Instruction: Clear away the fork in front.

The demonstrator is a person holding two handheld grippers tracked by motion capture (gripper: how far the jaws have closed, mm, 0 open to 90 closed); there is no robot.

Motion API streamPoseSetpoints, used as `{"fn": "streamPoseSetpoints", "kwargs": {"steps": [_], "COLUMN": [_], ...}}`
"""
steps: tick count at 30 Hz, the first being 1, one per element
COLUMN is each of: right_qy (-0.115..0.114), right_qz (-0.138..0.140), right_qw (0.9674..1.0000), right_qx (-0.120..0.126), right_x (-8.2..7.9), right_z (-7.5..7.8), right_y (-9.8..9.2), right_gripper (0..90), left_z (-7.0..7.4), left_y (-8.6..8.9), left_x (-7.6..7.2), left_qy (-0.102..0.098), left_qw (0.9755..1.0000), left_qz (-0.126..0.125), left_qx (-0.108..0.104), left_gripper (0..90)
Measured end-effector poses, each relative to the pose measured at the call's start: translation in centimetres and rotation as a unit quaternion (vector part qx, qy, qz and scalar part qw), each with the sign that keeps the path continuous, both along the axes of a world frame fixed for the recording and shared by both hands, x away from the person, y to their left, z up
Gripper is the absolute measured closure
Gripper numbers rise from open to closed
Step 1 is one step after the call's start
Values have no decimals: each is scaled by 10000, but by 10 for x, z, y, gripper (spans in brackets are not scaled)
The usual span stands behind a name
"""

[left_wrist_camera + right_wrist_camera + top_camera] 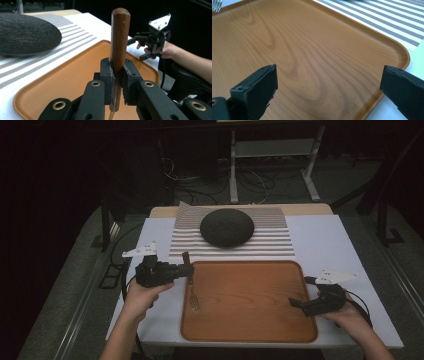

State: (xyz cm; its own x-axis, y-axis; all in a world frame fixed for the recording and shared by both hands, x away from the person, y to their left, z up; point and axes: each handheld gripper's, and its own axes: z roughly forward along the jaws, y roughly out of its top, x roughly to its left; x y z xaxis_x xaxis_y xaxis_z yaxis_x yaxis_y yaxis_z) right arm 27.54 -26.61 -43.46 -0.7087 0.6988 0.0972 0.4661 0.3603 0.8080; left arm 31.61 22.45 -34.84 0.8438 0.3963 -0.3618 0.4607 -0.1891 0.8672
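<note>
The left gripper [187, 270] clamps a fork [190, 285] by its wooden handle over the tray [250, 330]; a loose grip could drop it. The right gripper [299, 301] gapes empty.

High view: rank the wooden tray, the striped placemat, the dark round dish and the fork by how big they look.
1. wooden tray
2. striped placemat, partly covered
3. dark round dish
4. fork, clamped in the left gripper
</note>
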Motion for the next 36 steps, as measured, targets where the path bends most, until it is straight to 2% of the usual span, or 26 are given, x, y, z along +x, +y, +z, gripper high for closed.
{"fn": "streamPoseSetpoints", "kwargs": {"steps": [8, 12, 17, 22, 23, 27, 29, 30, 31, 33, 35, 36], "right_qy": [-36, -35, -32, -34, -33, -33, -34, -34, -32, -33, -31, -31], "right_qz": [20, 21, 27, 38, 39, 49, 55, 55, 56, 62, 61, 61], "right_qw": [10000, 10000, 10000, 10000, 10000, 10000, 10000, 10000, 10000, 10000, 10000, 10000], "right_qx": [-13, -7, 1, 7, 8, 10, 15, 15, 16, 14, 14, 14], "right_x": [0, 0, 1, 1, 1, 1, 1, 1, 1, 2, 2, 2], "right_z": [1, 1, 1, 1, 1, 0, 1, 1, 1, 1, 0, 0], "right_y": [0, 0, 1, 2, 2, 2, 2, 2, 2, 2, 2, 2], "right_gripper": [13, 13, 13, 13, 13, 13, 13, 13, 13, 13, 13, 13], "left_z": [-11, -14, -20, -28, -33, -43, -52, -52, -58, -60, -67, -67], "left_y": [-10, -13, -16, -21, -24, -28, -33, -33, -37, -39, -44, -44], "left_x": [5, 7, 15, 24, 26, 31, 34, 34, 35, 35, 36, 36], "left_qy": [71, 54, -33, -15, 11, 139, 258, 258, 372, 377, 508, 508], "left_qw": [9995, 9996, 9993, 9985, 9979, 9972, 9962, 9962, 9955, 9951, 9947, 9947], "left_qz": [-63, -65, 81, 216, 274, 335, 319, 319, 275, 258, 222, 222], "left_qx": [308, 256, 357, 502, 588, 647, 767, 767, 824, 876, 864, 864], "left_gripper": [795, 796, 779, 759, 738, 735, 732, 728, 725, 720, 721, 720]}}
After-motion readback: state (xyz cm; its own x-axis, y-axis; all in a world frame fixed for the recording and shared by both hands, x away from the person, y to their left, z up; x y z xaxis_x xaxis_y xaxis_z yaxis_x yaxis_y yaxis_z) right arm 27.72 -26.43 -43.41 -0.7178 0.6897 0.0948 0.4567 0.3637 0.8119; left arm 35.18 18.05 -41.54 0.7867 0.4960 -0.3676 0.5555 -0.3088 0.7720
